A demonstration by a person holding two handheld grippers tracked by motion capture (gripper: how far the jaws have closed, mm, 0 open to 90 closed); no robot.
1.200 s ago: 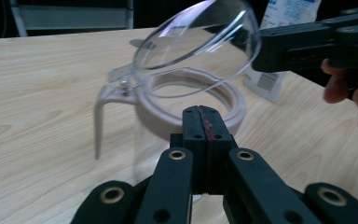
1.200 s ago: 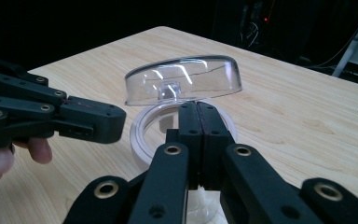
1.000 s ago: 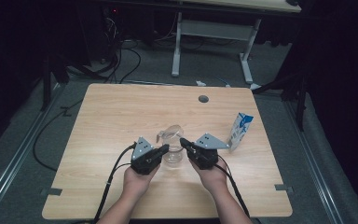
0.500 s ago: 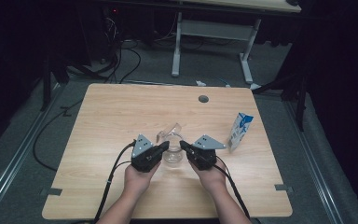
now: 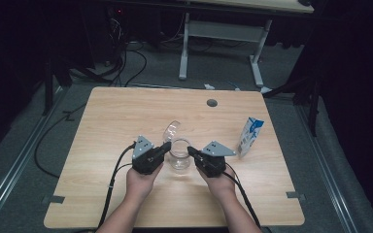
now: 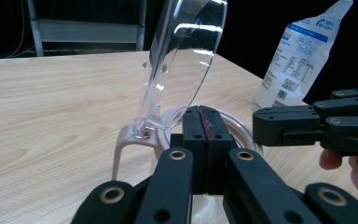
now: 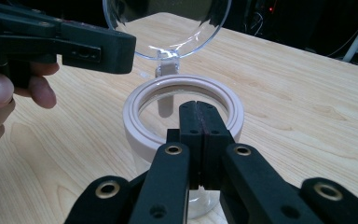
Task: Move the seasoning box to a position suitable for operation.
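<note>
Both pairs of fingers are pressed fully together with nothing between them. The left gripper (image 5: 165, 147) comes at the jar (image 5: 179, 154) from its left, the right gripper (image 5: 191, 150) from its right, tips pointing inward at the white rim (image 7: 182, 88) from opposite sides. In the right gripper view the closed fingers (image 7: 198, 126) sit just before the rim's near edge; whether they touch it I cannot tell. In the left gripper view the fingers (image 6: 204, 128) lie right at the rim too, beside the hinge of the clear lid (image 6: 182, 65), which stands tilted open. The jar stands upright near the table (image 5: 116, 111) centre, with a pouch (image 5: 249, 136) well off to the right.
</note>
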